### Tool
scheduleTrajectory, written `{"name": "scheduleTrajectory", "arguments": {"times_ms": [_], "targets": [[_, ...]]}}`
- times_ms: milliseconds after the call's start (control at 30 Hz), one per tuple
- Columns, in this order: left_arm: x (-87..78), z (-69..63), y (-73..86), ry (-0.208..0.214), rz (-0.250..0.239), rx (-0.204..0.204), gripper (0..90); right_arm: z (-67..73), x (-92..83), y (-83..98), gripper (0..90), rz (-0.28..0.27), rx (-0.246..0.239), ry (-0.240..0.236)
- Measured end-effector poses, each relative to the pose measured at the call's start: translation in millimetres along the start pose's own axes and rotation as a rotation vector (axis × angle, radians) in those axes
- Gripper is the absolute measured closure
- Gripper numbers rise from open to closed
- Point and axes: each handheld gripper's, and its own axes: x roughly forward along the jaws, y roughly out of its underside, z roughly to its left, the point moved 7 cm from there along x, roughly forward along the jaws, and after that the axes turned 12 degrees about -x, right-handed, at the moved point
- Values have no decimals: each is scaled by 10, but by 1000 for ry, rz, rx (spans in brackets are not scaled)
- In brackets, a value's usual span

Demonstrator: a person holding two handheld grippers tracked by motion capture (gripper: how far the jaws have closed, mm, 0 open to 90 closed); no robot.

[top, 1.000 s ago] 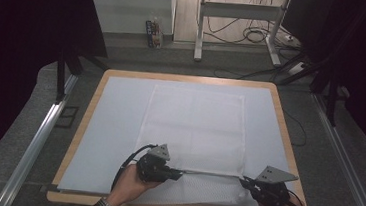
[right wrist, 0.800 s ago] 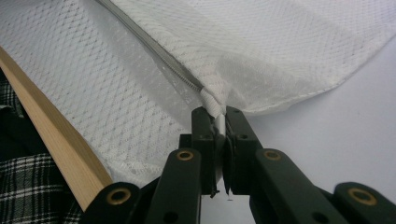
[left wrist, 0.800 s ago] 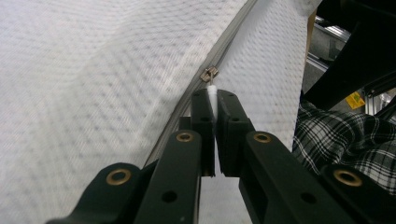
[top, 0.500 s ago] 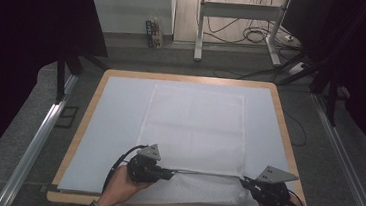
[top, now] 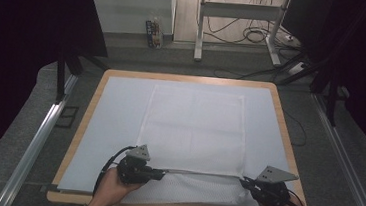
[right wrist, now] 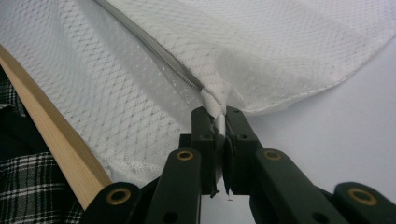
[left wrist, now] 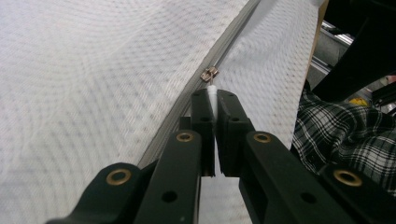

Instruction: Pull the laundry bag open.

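Gripping mesh bag, zipper pull, claws clamped

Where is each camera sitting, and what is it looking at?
High view: above the table, looking down; both hands and claws show.
Left gripper view: rides the left claw, facing the zipper pull; black jaws show.
Right gripper view: rides the right claw, facing the bag's corner; black jaws show.
Shared: the white mesh bag and its zipper.
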Motion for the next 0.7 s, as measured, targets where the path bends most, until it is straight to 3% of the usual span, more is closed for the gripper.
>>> {"name": "scheduleTrajectory", "arguments": {"times_ms": [700], "targets": [[-160, 49, 127, -21, -15, -15, 874, 8, 1, -5, 837, 3, -4, -1]]}}
